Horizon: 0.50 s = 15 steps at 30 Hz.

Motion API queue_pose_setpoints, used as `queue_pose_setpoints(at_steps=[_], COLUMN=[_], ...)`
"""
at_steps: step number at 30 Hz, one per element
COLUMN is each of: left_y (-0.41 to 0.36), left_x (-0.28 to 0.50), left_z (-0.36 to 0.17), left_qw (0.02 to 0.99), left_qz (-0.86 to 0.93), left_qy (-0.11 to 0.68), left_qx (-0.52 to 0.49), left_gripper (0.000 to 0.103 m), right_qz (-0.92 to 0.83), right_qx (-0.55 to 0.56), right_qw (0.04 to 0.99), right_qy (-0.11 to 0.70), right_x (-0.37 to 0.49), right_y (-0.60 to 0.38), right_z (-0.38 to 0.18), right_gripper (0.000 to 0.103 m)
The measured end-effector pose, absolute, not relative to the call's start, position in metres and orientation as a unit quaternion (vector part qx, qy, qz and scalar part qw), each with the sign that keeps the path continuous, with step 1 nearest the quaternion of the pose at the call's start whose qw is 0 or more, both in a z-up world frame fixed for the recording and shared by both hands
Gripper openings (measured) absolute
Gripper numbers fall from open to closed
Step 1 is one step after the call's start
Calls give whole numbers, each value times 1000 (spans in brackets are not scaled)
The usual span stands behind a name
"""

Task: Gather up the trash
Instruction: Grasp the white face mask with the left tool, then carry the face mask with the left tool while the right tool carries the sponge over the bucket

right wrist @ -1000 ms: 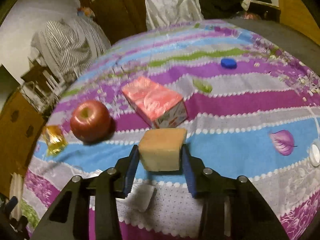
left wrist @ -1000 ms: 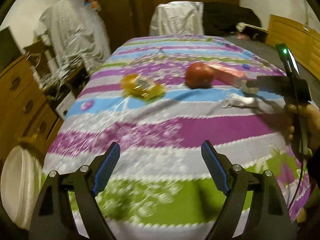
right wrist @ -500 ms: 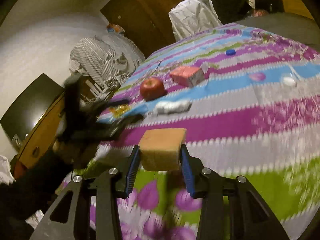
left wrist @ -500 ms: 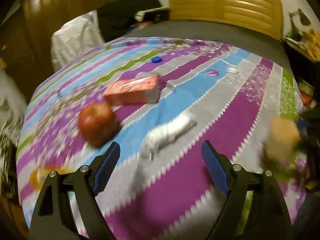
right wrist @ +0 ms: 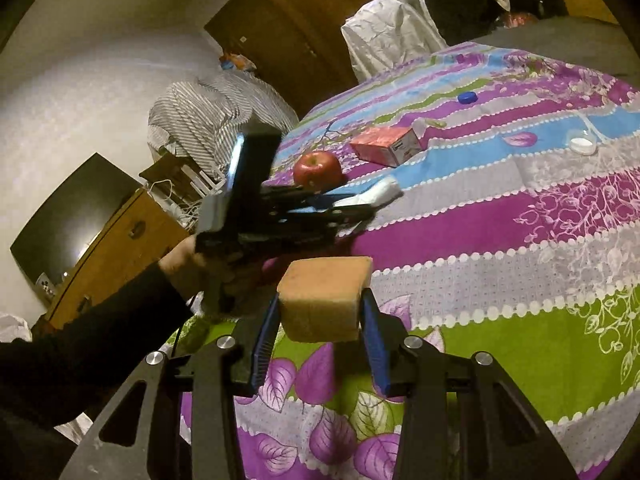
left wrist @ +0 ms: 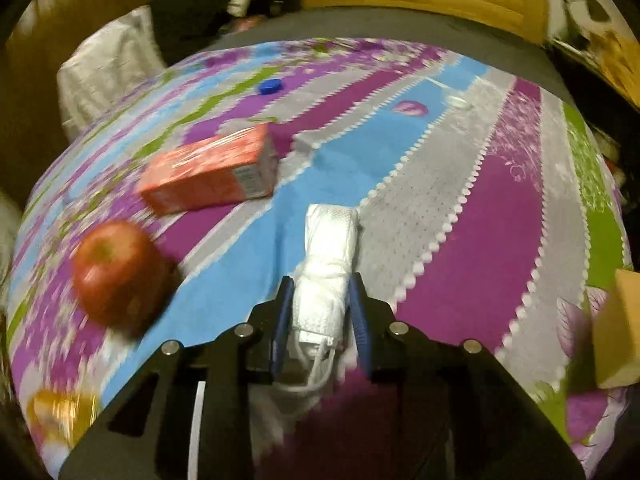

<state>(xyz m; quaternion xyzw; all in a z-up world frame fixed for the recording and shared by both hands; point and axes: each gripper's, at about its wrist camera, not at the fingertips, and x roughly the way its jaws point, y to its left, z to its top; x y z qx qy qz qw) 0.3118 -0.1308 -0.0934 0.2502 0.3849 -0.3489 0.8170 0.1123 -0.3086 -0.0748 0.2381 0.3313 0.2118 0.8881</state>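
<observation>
My left gripper [left wrist: 320,300] is shut on a rolled white tissue wad [left wrist: 326,264] lying on the striped bedspread [left wrist: 480,220]; from the right wrist view the left gripper [right wrist: 360,206] shows pinching the wad [right wrist: 380,192]. My right gripper [right wrist: 320,332] is shut on a tan sponge block [right wrist: 322,300], held above the bed's near edge; the block also shows in the left wrist view [left wrist: 618,328]. A yellow wrapper [left wrist: 60,408] lies at lower left.
On the bedspread lie a red apple [left wrist: 116,268], a pink carton [left wrist: 212,168], a blue cap [left wrist: 270,87] and a small white lid [right wrist: 582,144]. A wooden dresser [right wrist: 116,248] and a dark screen [right wrist: 68,220] stand left of the bed.
My left gripper swung right, moved up to the tissue wad and closed on it. My right gripper lifted the sponge block back toward the bed's near edge.
</observation>
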Motion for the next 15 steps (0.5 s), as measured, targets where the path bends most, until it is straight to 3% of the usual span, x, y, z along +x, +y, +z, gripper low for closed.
queue_pose_setpoints(at_steps=[11, 15], left_y=[74, 95], left_x=[167, 143], left_z=[-58, -63], left_qw=[905, 917], left_qz=[-43, 36], left_qy=[423, 398], left_qx=[0, -1], left_gripper=[27, 30], right_qz=[261, 243], right_qx=[129, 65], right_qw=[895, 901], right_qy=[338, 352], right_x=[142, 153], right_y=[-224, -182], right_z=[-50, -59], right_gripper=[42, 42])
